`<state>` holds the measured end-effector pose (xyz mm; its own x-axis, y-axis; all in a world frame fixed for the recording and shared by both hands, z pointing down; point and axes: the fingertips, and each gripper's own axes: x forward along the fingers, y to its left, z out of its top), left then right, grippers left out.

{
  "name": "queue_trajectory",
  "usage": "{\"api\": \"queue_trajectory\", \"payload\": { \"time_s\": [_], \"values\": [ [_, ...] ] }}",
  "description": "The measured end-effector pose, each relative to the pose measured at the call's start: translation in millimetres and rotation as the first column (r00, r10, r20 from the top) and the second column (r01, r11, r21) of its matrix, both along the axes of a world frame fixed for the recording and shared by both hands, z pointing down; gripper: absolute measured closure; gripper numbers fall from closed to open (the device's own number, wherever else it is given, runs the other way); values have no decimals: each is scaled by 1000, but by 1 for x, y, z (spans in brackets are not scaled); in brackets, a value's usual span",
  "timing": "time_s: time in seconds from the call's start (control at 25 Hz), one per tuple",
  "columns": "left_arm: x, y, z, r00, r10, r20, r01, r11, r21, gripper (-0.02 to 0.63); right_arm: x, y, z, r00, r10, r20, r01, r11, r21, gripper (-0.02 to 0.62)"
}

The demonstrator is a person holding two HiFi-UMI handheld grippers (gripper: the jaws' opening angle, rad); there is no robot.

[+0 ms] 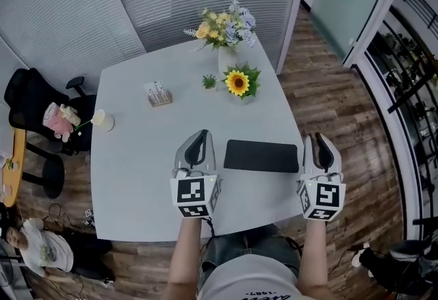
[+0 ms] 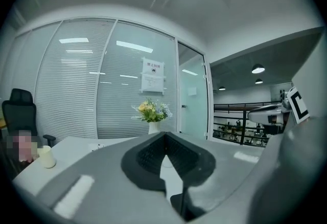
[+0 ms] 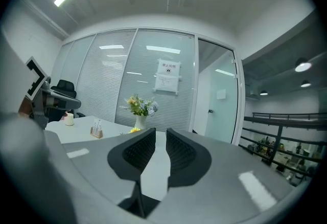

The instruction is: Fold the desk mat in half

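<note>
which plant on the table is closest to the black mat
The sunflower, just beyond the black mat; the small green plant and tall bouquet sit farther off.

A: Where's room?
B: The tabletop's (image 1: 137, 182) near left, bare. Desk mat (image 1: 261, 156) lies low, near right; vase (image 1: 228, 57), sunflower (image 1: 237, 83), card holder (image 1: 158, 94) crowd the far side (a cup (image 1: 103, 120), possibly, at left edge).

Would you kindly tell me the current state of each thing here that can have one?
desk mat: lying flat on the table, gripped by neither claw.
left claw: shut, tips touching, nothing between them.
right claw: slightly open, nothing between its jaws.
flower vase: standing upright.
sunflower: standing upright, bloom facing up.
</note>
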<state>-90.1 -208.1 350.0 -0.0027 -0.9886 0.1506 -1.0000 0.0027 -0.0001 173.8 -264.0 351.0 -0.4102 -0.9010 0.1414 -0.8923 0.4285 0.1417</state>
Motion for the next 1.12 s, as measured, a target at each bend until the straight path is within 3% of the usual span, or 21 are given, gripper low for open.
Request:
{"api": "queue_trajectory", "payload": {
  "time_s": [0.28, 1.12],
  "values": [
    [9, 3, -8, 1000, 3, 5, -3, 1000, 22, 606, 10, 5, -3, 999, 24, 28, -25, 1000, 19, 572],
    [22, 1, -16, 1000, 23, 4, -23, 999, 28, 606, 17, 4, -5, 999, 29, 35, -30, 999, 26, 572]
  ]
}}
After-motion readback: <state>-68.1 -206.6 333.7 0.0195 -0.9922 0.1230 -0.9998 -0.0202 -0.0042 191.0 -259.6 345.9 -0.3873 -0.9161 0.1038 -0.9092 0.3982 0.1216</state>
